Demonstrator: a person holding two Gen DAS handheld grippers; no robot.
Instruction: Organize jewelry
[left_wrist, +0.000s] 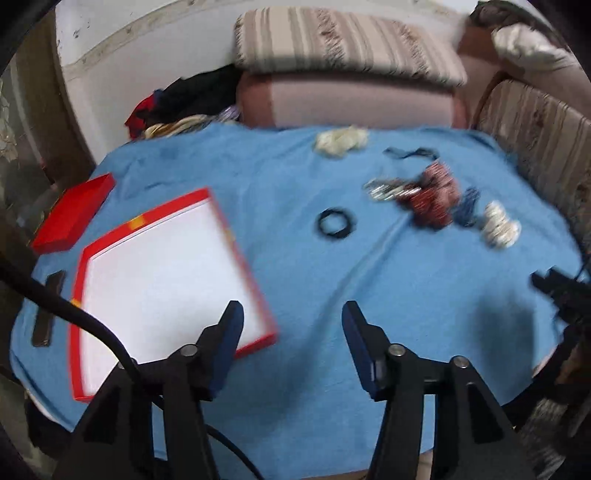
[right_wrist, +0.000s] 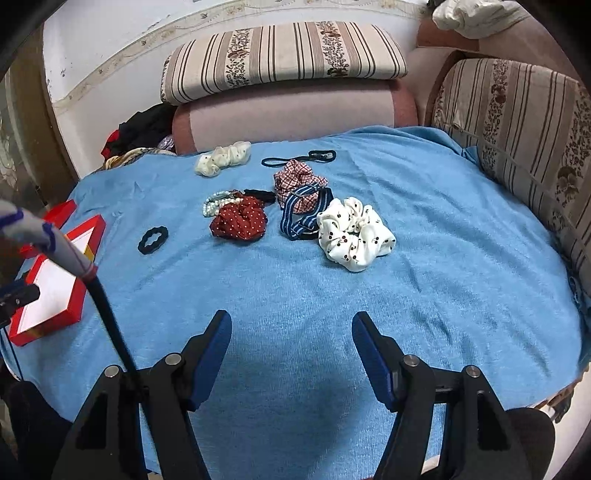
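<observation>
A red box with a white inside lies open on the blue cloth; it also shows in the right wrist view. Its red lid lies behind it. A black wavy hair ring lies alone, also in the left wrist view. Beyond it are a red dotted scrunchie, a pearl bracelet, a checked scrunchie, a striped blue band, a white cherry scrunchie, a cream scrunchie and a black hair tie. My left gripper is open and empty by the box's near corner. My right gripper is open and empty over bare cloth.
The blue cloth covers a round table. Striped cushions and a sofa arm stand behind and to the right. A dark flat strip lies left of the box. Dark clothes are piled at the back left.
</observation>
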